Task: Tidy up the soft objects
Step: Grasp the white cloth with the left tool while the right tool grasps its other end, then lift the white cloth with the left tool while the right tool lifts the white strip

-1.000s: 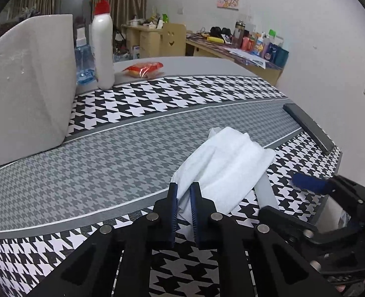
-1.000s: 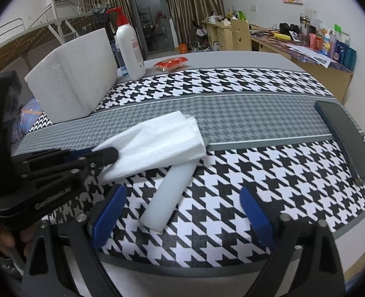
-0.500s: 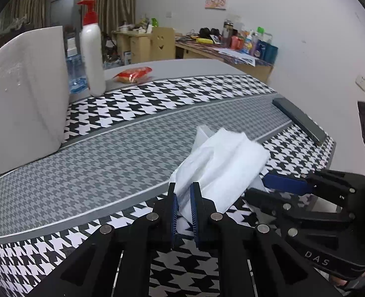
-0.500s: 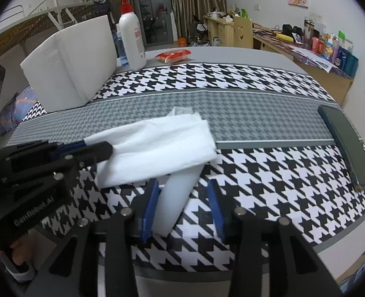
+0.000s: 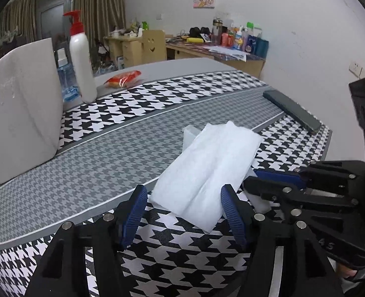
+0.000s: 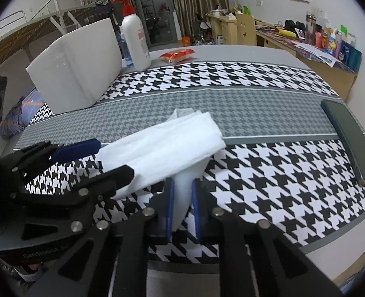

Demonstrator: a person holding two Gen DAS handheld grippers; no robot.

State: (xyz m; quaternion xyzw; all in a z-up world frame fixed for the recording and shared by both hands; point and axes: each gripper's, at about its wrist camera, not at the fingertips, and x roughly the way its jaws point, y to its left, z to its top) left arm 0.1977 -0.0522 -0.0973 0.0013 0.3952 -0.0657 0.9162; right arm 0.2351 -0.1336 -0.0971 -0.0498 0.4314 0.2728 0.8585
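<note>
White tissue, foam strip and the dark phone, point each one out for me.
white tissue [image 5: 207, 170]: left wrist view, middle of the folded sheet.
foam strip [image 6: 183, 195]: right wrist view, near end between the right gripper's blue pads.
dark phone [image 6: 348, 133]: right wrist view, middle of its flat face.

A houndstooth cloth [image 6: 256, 163] covers the table. At its far side stand a white pump bottle [image 6: 135, 44] with a red cap, a blue-tinted bottle [image 5: 67, 79] just beside it, and an orange packet [image 6: 178, 55] nearby. A dark flat case [image 6: 350, 141] lies at the right edge.
</note>
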